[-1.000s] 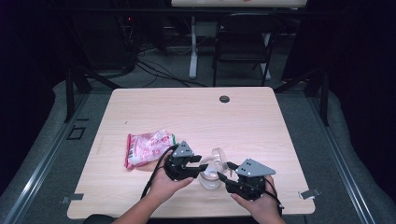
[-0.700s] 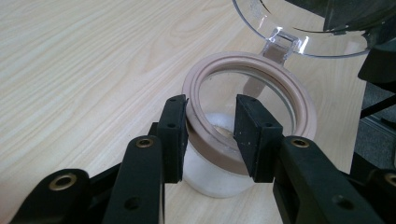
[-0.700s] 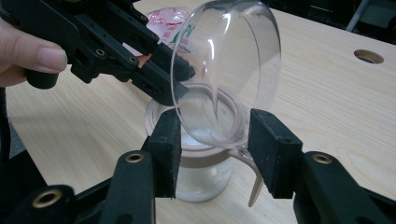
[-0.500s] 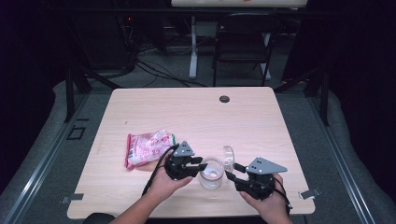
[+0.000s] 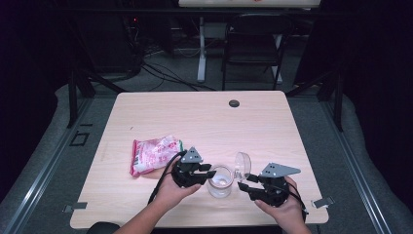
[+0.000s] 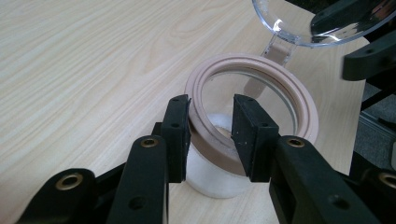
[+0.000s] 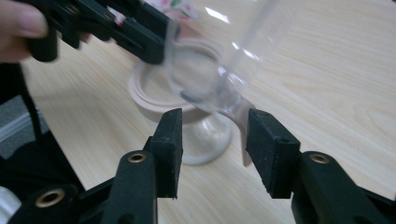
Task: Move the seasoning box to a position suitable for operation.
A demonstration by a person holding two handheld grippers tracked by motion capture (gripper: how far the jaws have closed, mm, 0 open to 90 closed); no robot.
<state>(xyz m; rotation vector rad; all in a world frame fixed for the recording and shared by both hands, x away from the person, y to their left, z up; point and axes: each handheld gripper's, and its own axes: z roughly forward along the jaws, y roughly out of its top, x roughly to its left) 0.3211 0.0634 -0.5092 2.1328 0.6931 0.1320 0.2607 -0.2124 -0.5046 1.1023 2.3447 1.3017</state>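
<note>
A clear jar [image 5: 220,181] with a pinkish rim [image 6: 247,60] stands near the table's front edge. Its hinged clear lid [image 5: 243,165] is swung up and stands open on the right side. My left gripper [image 5: 208,174] has just closed; its jaws [image 6: 211,135] are shut on the jar's near rim, one pad outside and one over the mouth. My right gripper [image 5: 245,185] sits just right of the jar. Its jaws [image 7: 214,149] have just opened a little, and the lid's hinge strap [image 7: 240,121] lies loose between them, close to the right pad.
A pink and white snack bag [image 5: 155,153] lies left of the left gripper. The wooden table [image 5: 204,122] has a dark grommet [image 5: 234,103] at the back. A chair [image 5: 253,44] and cables stand on the floor beyond the table.
The right gripper has drawn to the right, away from the jar's mouth, and the lid has swung up and stands open. The left gripper has stayed at the jar.
</note>
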